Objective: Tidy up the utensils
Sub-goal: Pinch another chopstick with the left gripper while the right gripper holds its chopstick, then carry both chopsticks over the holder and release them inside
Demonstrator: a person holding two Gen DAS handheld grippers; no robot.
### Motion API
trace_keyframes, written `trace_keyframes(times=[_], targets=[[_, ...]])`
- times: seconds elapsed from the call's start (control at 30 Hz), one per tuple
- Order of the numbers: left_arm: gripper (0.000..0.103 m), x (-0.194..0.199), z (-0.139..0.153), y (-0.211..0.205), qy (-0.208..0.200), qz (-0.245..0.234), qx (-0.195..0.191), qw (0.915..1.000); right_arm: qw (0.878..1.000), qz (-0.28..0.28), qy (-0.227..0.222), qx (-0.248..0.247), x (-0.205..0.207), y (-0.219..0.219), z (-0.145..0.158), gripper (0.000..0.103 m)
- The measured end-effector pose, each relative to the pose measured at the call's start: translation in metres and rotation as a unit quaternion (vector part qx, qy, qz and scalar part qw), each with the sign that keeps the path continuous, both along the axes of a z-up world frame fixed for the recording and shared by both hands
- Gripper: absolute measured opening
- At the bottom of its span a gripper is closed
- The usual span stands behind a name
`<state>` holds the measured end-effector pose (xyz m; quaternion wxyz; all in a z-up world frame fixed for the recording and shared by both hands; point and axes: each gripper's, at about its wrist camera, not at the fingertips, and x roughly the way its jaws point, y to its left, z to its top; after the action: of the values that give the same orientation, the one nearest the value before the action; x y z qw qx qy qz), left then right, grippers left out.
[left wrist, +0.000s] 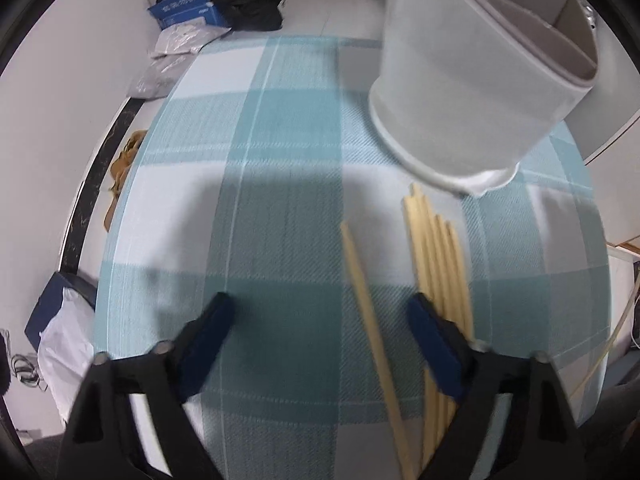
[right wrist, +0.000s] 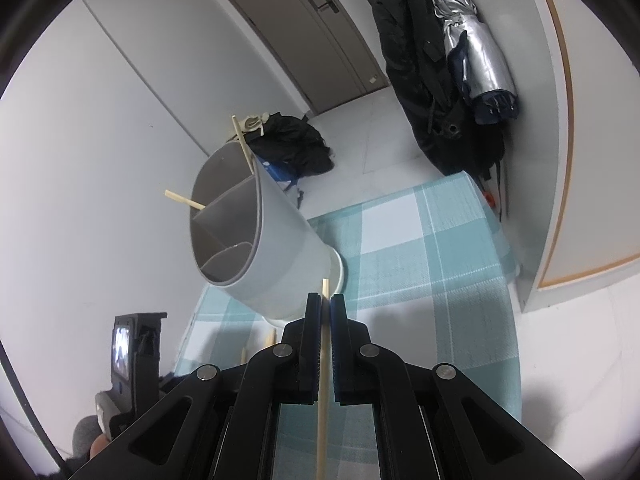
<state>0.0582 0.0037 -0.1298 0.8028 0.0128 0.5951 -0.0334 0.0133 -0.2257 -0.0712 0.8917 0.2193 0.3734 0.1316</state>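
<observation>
My left gripper (left wrist: 320, 320) hangs over the blue-white plaid tablecloth (left wrist: 240, 140), pointing steeply down, jaws apart w/ nothing pinched. One loose chopstick (left wrist: 370, 320) lies between the pads, closer to the right pad, not touching either as far as I can tell. Just right of it, a bunch of chopsticks (left wrist: 440, 252) lies side by side on the cloth, partly under the right finger. Behind them stands the grey utensil holder (left wrist: 460, 80), divided compartments inside; in the right wrist view two chopsticks (right wrist: 242, 140) poke out of its top. My right gripper (right wrist: 325, 308) is clamped on a single chopstick (right wrist: 323, 380), tip sticking out past the pads near the holder's base.
</observation>
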Motion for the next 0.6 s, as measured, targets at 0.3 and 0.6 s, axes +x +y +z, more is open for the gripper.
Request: trace_keyframes(times=[0.3, 0.6], targets=[[0.002, 0.019, 0.004, -0.011, 0.009, -0.002, -0.017, 0.9998, 1.0, 0.0, 0.02, 0.003, 0.011, 0.002, -0.005, 0.004], [0.001, 0.016, 0.014, -0.005, -0.011, 0.005, -0.039, 0.9992, 1.0, 0.005, -0.001, -0.009, 0.006, 0.011, 0.004, 0.004]])
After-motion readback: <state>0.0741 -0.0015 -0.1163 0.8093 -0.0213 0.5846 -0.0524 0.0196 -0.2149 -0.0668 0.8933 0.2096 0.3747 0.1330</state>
